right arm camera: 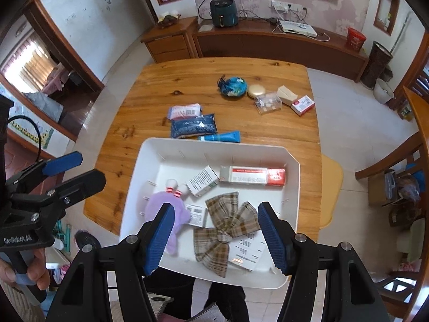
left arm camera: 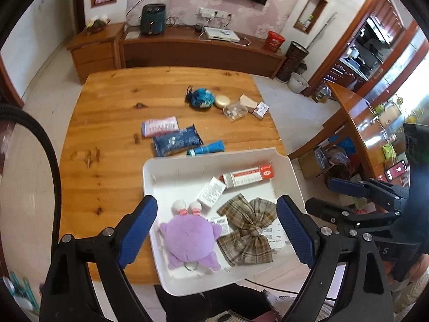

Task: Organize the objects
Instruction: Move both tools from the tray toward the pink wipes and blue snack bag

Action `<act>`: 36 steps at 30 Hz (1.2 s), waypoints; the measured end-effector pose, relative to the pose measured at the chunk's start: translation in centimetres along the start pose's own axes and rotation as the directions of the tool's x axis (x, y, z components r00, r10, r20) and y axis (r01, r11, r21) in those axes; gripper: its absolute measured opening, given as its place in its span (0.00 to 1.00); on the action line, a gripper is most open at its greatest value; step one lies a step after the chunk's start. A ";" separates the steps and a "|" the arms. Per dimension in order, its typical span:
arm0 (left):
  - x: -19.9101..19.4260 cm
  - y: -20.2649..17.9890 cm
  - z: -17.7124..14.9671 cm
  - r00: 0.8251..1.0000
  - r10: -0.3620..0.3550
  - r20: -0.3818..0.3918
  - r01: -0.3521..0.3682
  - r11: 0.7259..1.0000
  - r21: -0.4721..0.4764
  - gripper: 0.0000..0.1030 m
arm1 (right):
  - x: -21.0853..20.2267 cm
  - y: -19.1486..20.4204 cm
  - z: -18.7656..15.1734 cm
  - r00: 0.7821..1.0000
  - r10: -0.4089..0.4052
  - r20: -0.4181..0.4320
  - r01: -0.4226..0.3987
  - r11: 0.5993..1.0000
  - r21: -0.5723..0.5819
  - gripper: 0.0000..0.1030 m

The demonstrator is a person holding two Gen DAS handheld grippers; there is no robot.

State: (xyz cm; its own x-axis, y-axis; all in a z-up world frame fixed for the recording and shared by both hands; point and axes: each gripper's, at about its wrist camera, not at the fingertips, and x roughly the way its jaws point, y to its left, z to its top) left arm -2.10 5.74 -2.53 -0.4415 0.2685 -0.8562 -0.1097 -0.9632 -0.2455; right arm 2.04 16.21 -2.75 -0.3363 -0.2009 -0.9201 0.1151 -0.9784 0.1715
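Over the near edge of the tabletop [right arm camera: 128,102] we are holding both tongs, left [left arm camera: 217,230] and right [right arm camera: 214,236], released and empty above the white tray [right arm camera: 292,187], which is overhanging that edge and could tip if we press down reaching for the blue tube [right arm camera: 222,136] beyond its far rim.

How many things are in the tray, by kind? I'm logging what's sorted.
Boxes: 2, long red-and-white box, small white box
Plush toy: 1
Plaid bow: 1
Paper slips: 2, tag, leaflet
Total: 6
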 end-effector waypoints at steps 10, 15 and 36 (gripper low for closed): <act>-0.3 4.7 6.1 0.999 -0.051 -0.020 0.054 0.971 0.234 0.90 | 1.8 3.2 4.4 0.999 0.038 0.008 -0.039 0.968 0.250 0.64; 1.8 7.7 8.5 0.995 -0.074 -0.071 0.096 0.923 0.373 0.89 | 4.4 4.9 7.0 0.999 0.037 0.021 -0.042 0.910 0.412 0.64; 19.2 13.1 13.1 0.956 -0.158 -0.248 0.282 0.729 0.623 0.89 | 22.1 2.4 12.7 0.989 0.131 -0.070 -0.021 0.590 0.807 0.61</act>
State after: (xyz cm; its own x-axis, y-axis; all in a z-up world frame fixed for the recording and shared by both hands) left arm -23.65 -1.96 -16.22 -0.1841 0.4128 -0.8920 -0.7597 -0.6356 -0.1373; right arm -17.00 8.80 -18.19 -0.2517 -0.3234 -0.9122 -0.6798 -0.6118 0.4045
